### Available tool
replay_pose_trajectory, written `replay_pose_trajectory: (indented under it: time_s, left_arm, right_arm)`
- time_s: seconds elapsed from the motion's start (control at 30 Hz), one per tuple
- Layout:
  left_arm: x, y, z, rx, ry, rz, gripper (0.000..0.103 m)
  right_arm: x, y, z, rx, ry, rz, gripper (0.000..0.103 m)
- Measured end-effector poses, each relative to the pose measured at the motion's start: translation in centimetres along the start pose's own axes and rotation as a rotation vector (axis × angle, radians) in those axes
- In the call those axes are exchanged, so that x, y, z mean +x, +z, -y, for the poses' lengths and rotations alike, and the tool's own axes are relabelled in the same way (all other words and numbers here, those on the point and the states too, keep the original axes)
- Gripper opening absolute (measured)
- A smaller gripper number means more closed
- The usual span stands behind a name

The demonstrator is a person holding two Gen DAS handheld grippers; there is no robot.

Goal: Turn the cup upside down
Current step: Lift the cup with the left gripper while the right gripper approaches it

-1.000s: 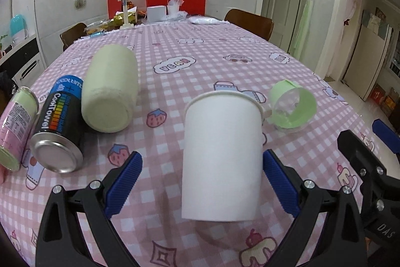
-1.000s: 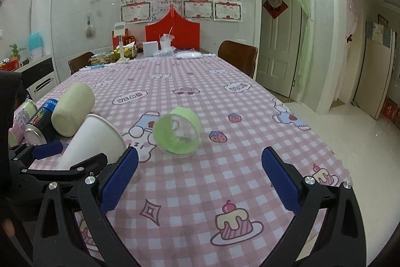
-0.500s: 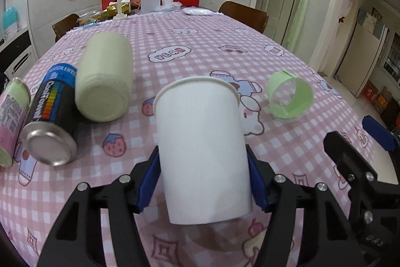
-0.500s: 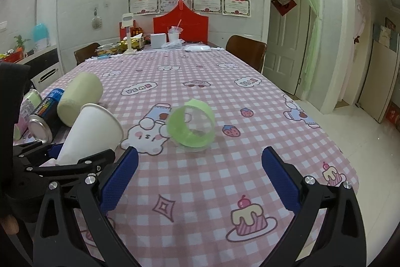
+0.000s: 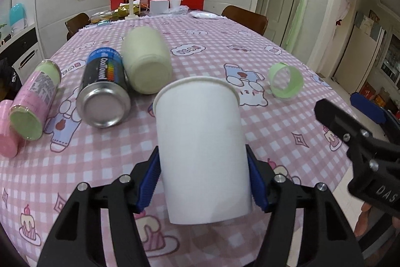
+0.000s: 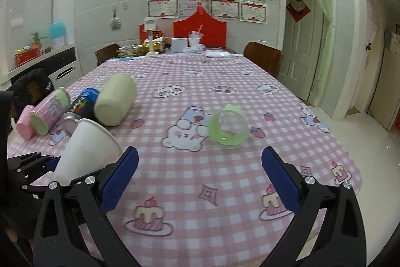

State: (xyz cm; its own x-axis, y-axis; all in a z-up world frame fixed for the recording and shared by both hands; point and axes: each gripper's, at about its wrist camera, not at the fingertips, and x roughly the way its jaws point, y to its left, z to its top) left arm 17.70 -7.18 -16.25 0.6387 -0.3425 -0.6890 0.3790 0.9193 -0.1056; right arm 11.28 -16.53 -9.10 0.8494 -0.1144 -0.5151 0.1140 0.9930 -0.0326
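The left gripper (image 5: 203,177) is clamped on a white paper cup (image 5: 201,149), its blue pads (image 5: 147,182) pressed against the cup's lower sides, one on each flank. The cup is held above the table (image 5: 250,46), rim uppermost and tipped away from the camera, so the mouth faces the far end of the room; its base hangs over a cake print on the pink checked tablecloth (image 5: 275,121). In the right wrist view the same cup (image 6: 87,147) shows at the left, leaning, with the left gripper's black frame around its narrow end. The right gripper (image 6: 200,179) has its jaws spread wide with nothing between them, over the near edge of the cloth. Beyond it lies a green-rimmed clear plastic cup (image 6: 228,128) on its side, mouth toward the camera, just beside a bear print. To the left of the paper cup a row of containers lies on the cloth: a cream-coloured jar (image 5: 147,61), a dark spray can labelled CoolTowel (image 5: 103,89) touching the jar, a pink and green can (image 5: 35,104) a little apart from it, and a pink cylinder (image 5: 7,129) at the edge of the frame. At the far end of the table stand a white box (image 6: 178,44) and a drink cup with a straw (image 6: 195,39).
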Motion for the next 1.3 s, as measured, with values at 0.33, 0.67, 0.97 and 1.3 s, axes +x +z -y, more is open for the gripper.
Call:
replay_pose_trajectory:
  time_s: [0.33,0.67,0.97,1.3]
  left_arm:
    - [0.2,-0.4,-0.7,-0.017,-0.072,-0.035,0.072]
    - [-2.5,-0.4,-2.8,-0.025,-0.064,0.041,0.076]
    - [-4.3,0.0,-7.3,-0.095,-0.026,0.114,0.076]
    - [-3.5,-0.5,-9.2,-0.049,-0.076,0.13,0.078]
  right_arm:
    - [0.4,-0.3,-1.1,0.028,0.024,-0.035,0.095]
    - [0.8,0.6,-1.6,0.122,0.125,-0.071,0.095]
    - [4.3,1.1,-4.0,0.28,0.325,-0.253,0.095]
    - [7.9,1.6,-6.9,0.398,0.416,-0.427,0.095]
